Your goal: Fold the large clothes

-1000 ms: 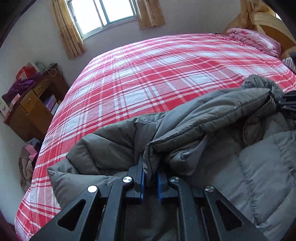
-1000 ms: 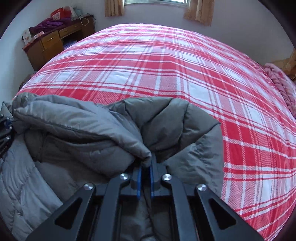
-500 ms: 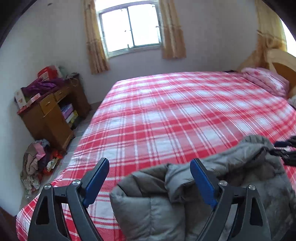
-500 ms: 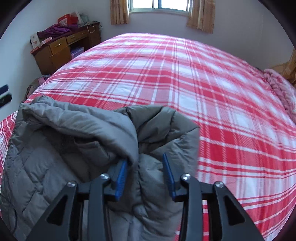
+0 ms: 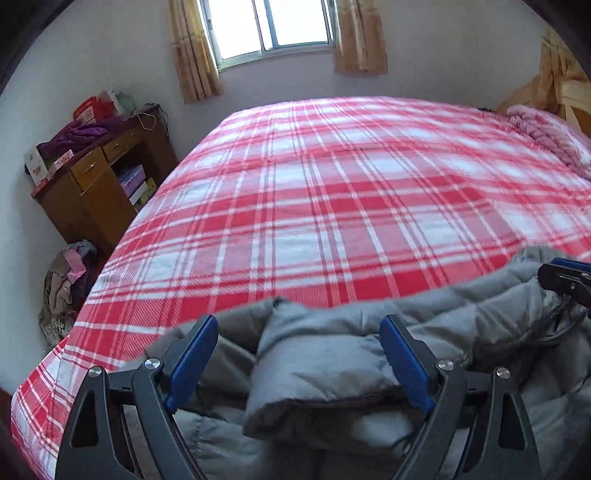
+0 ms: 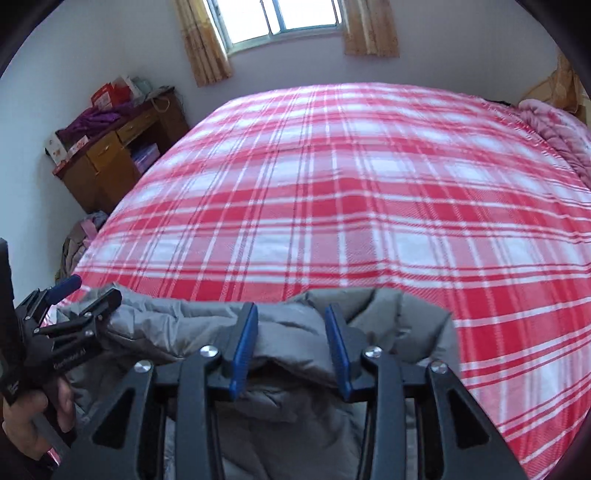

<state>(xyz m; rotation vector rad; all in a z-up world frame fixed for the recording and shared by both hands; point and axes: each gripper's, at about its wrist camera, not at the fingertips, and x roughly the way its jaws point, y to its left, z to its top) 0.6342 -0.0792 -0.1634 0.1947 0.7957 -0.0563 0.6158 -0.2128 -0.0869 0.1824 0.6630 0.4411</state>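
A grey puffer jacket (image 5: 332, 362) lies bunched at the near edge of the red plaid bed (image 5: 332, 203). My left gripper (image 5: 299, 321) hovers above it, jaws wide open, and a fold of the jacket lies below between the blue pads without touching them. In the right wrist view the jacket (image 6: 295, 398) fills the lower middle. My right gripper (image 6: 291, 308) stands partly open over its folded edge, pads clear of the cloth. The left gripper (image 6: 90, 291) shows at the left, held by a hand (image 6: 33, 424). The right gripper's tip (image 5: 565, 275) peeks in at the left view's right edge.
A wooden desk (image 5: 99, 184) piled with boxes and purple cloth stands left of the bed by the wall. A heap of clothes (image 5: 66, 280) lies on the floor below it. A pink blanket (image 5: 546, 133) sits at the bed's far right, under a curtained window (image 5: 277, 26).
Both grippers were shut on a fold of the jacket; both have let go and opened. They rose and pulled back, and the jacket settled lower on the bed.
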